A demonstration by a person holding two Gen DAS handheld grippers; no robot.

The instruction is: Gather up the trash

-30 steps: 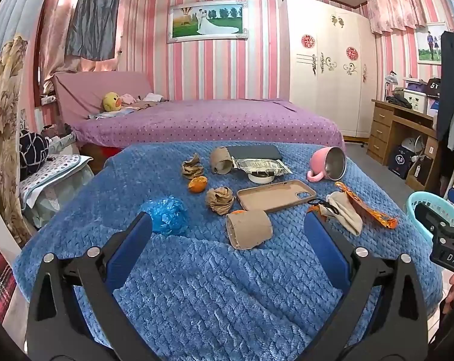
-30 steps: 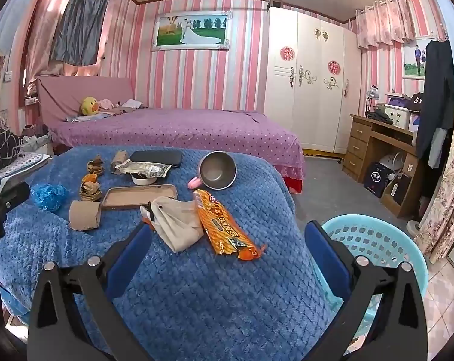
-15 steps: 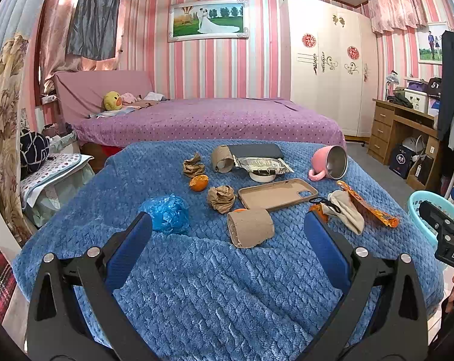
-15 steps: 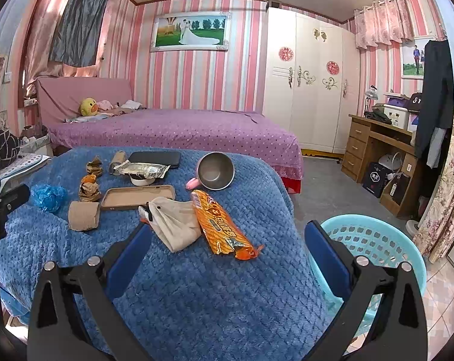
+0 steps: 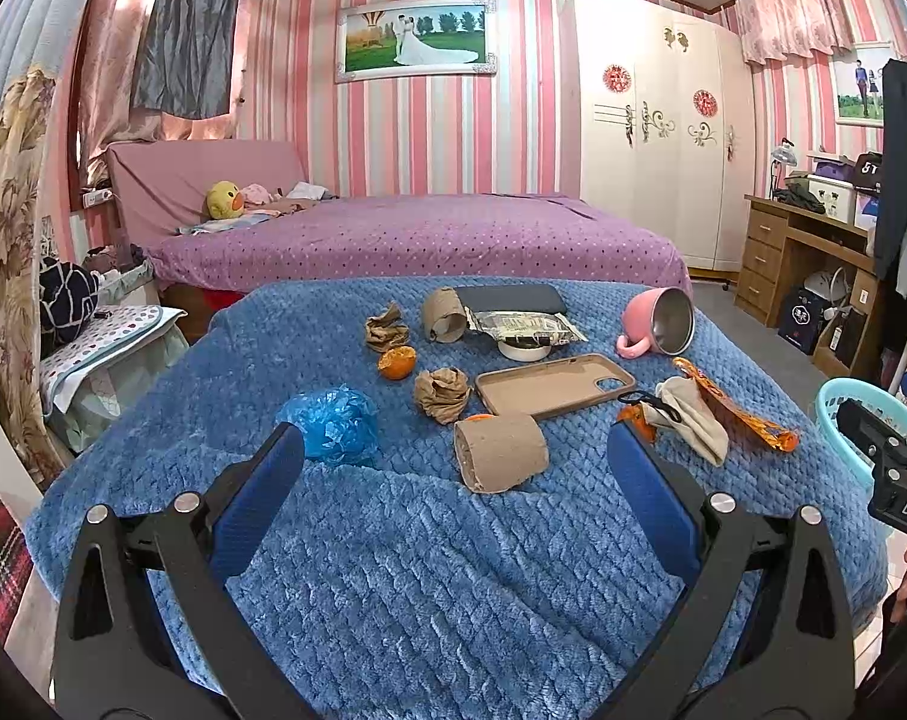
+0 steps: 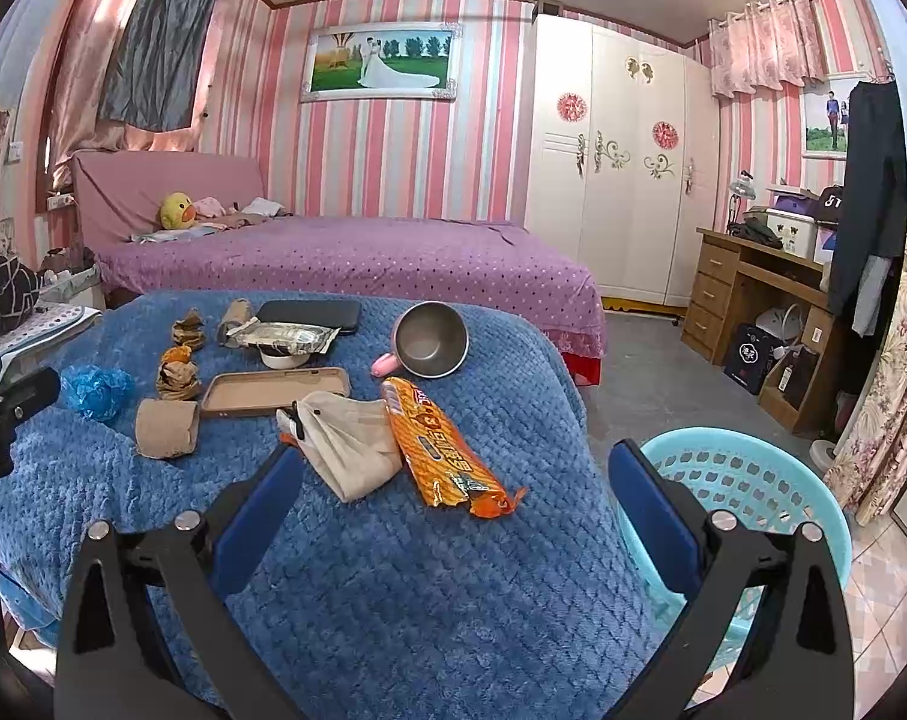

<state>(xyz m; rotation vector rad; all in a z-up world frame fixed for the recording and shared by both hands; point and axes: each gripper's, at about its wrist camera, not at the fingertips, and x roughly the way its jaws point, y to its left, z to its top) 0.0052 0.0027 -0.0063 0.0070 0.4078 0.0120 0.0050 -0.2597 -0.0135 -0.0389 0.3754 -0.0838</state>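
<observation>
Trash lies on a blue blanket: a cardboard roll, a crumpled blue bag, brown paper wads, an orange peel, a second roll and a silver wrapper. My left gripper is open, just short of the near roll. An orange snack wrapper and a beige cloth lie ahead of my open right gripper. A teal basket stands on the floor at the right.
A tan phone case, a tipped pink mug, a dark phone and a small white dish also sit on the blanket. A purple bed is behind, a wooden desk at the right.
Both grippers have edged slightly forward toward the items; the objects have not moved, and both grippers stay open.
</observation>
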